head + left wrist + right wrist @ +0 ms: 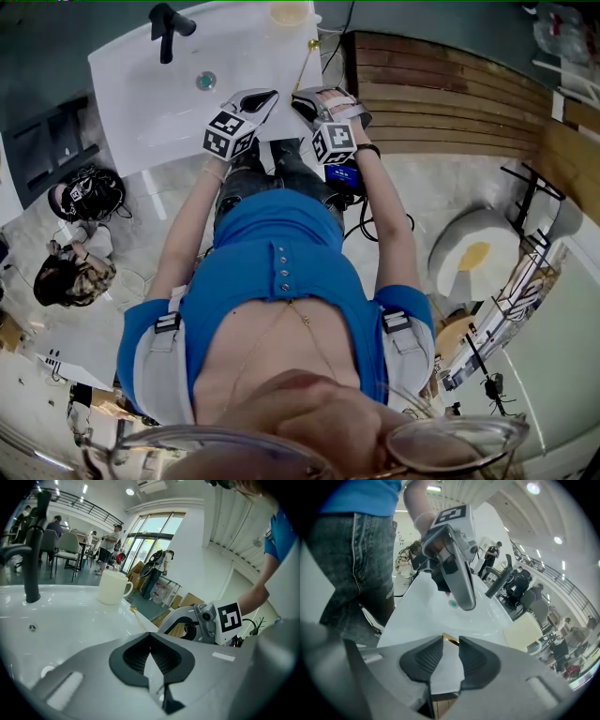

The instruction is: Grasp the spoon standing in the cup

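Note:
A thin gold spoon (307,64) lies flat on the right rim of the white sink (141,112), not in the cream cup (289,13) at the rim's far end. In the left gripper view the spoon (138,618) points toward the cup (112,587). My right gripper (451,645) is open, a clear gap between its pads. The spoon's handle end (449,638) shows just past its tips, untouched. My left gripper (150,637) is shut at the tips with nothing in it and hovers over the basin beside the right gripper (302,101).
A black faucet (169,28) stands at the basin's far left and a round drain (205,81) sits in its floor. A wooden slatted bench (450,94) lies to the right of the sink. People and chairs fill the room behind.

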`<state>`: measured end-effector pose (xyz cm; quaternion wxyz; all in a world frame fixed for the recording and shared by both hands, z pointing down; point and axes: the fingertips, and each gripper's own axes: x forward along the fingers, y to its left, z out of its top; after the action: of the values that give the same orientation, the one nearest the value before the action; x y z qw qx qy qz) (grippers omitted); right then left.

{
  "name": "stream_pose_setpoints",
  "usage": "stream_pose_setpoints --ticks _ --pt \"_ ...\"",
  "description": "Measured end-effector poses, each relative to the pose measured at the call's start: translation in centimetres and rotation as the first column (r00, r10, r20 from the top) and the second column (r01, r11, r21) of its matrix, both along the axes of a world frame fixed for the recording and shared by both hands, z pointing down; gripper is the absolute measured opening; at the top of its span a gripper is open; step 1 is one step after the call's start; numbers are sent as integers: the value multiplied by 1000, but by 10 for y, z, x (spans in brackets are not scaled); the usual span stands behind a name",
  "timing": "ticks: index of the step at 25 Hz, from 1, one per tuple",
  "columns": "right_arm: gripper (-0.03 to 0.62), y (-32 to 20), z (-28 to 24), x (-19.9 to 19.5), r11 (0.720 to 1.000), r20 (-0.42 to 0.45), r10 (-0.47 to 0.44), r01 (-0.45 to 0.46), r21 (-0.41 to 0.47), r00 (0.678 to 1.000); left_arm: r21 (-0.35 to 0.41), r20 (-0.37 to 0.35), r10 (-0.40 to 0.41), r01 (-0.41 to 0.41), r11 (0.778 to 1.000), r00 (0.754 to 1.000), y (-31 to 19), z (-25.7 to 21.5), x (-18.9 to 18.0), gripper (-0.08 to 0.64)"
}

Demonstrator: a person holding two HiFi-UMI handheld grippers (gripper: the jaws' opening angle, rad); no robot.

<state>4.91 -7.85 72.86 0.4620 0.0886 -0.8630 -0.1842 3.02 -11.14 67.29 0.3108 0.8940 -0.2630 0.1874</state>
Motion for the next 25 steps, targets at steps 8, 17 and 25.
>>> stream_pose_setpoints --ticks 8,17,25 --pt "109 -2 -3 2 993 39 61 -57 -103 997 -4 -2 0 0 1000 1000 -1 -2 1 2" --pt "114 -2 -2 2 992 34 66 -61 -114 997 -2 -1 -1 1 1000 1000 -2 -2 0 2" --pt "130 -3 -3 4 986 37 93 -87 -141 995 -1 3 3 -3 1000 1000 -1 -2 -1 2"
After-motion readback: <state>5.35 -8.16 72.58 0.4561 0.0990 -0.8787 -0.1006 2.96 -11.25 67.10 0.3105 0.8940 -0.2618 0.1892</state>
